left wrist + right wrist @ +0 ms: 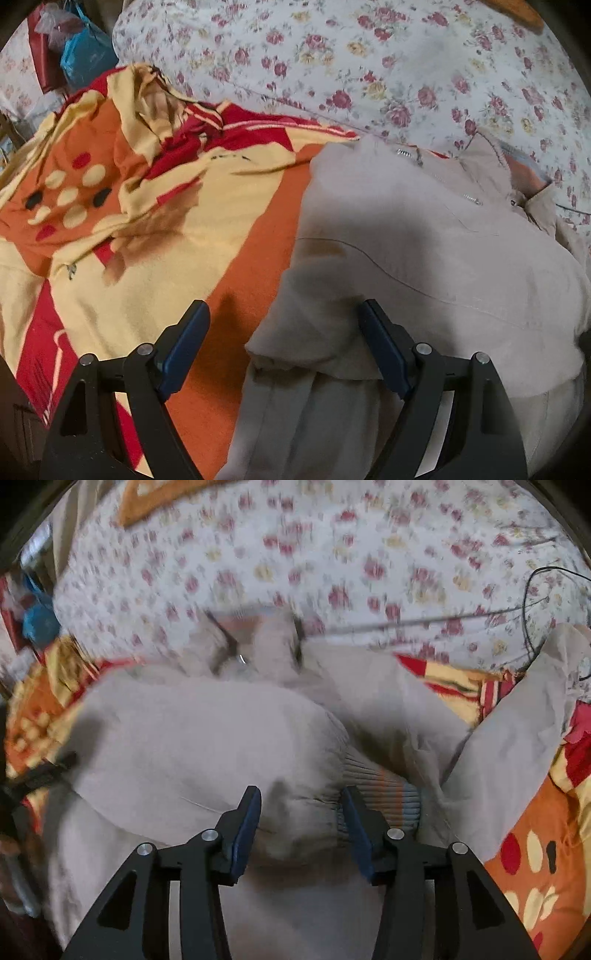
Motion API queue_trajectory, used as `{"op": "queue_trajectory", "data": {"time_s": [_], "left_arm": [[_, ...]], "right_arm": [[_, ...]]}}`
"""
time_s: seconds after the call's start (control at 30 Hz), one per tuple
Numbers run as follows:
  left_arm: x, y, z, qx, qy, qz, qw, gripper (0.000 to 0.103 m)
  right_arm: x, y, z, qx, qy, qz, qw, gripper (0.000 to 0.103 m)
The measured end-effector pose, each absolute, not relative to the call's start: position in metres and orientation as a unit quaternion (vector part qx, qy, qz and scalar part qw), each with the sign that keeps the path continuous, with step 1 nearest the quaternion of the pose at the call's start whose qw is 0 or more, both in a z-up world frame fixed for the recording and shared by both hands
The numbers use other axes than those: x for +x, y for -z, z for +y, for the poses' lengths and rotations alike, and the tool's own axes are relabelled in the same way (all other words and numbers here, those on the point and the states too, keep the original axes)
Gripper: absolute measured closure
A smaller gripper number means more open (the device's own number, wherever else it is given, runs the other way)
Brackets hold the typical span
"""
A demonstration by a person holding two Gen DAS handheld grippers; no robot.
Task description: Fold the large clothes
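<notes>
1. The task's thing, a large pale beige zip-front jacket (424, 240) with a ribbed grey-and-orange cuff (384, 794), lies spread over the centre and right of the left wrist view and fills the middle of the right wrist view; its collar and zipper point toward the top of both frames.
2. The left gripper (284, 347) stands with jaws wide apart at the bottom of its frame, above the jacket's left edge. No cloth is pinched between its pads.
3. The right gripper (301, 823) has jaws at a middling gap. A bulge of jacket cloth sits between them beside the cuff, but the pads do not appear to press it, so I judge it released.
4. The step in hand looks like laying the sleeve across the body. To do it well, the sleeve should lie flat, cuff inside the jacket's outline, with the puffed fold pressed smooth before any further fold.
5. The other sleeve (517, 731), at the right of the right wrist view, looks unfolded yet.
6. The surface is a soft orange, yellow and red patterned blanket (166, 229), rumpled at the left; it could drag the jacket.
7. Behind lies a white rose-print bedsheet (369, 62), with a thin black cable (532, 602) at the upper right.
</notes>
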State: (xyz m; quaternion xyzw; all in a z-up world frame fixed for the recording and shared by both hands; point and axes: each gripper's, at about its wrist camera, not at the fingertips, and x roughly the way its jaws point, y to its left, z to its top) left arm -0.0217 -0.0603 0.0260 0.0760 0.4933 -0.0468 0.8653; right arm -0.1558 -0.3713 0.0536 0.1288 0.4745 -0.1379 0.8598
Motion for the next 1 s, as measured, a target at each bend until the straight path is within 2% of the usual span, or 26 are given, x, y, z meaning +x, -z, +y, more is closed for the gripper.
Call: {"op": "queue_trajectory", "data": {"time_s": [0.1, 0.33, 0.43, 0.63, 0.73, 0.93, 1.0], "left_arm": [[-0.025, -0.031, -0.065, 0.083, 0.054, 0.483, 0.87, 0.02], [-0.036, -0.047, -0.07, 0.072, 0.082, 0.465, 0.879, 0.02], [-0.038, -0.052, -0.068, 0.06, 0.09, 0.46, 0.881, 0.02], [-0.037, -0.052, -0.068, 0.049, 0.097, 0.466, 0.878, 0.02], [-0.037, -0.051, -0.071, 0.052, 0.099, 0.467, 0.877, 0.02], [-0.031, -0.04, -0.077, 0.062, 0.095, 0.48, 0.87, 0.02], [-0.029, -0.036, -0.079, 0.069, 0.093, 0.485, 0.867, 0.02]], "right_arm": [[-0.154, -0.049, -0.374, 0.141, 0.14, 0.477, 0.856, 0.056], [-0.173, -0.092, -0.391, 0.171, 0.144, 0.431, 0.874, 0.052], [-0.191, -0.105, -0.426, 0.201, 0.19, 0.4, 0.873, 0.045], [-0.212, -0.116, -0.524, 0.242, 0.327, 0.364, 0.838, 0.043], [-0.214, -0.117, -0.572, 0.241, 0.381, 0.353, 0.82, 0.036], [-0.197, -0.1, -0.631, 0.221, 0.421, 0.359, 0.803, 0.036], [-0.19, -0.09, -0.642, 0.213, 0.418, 0.362, 0.806, 0.04]]}}
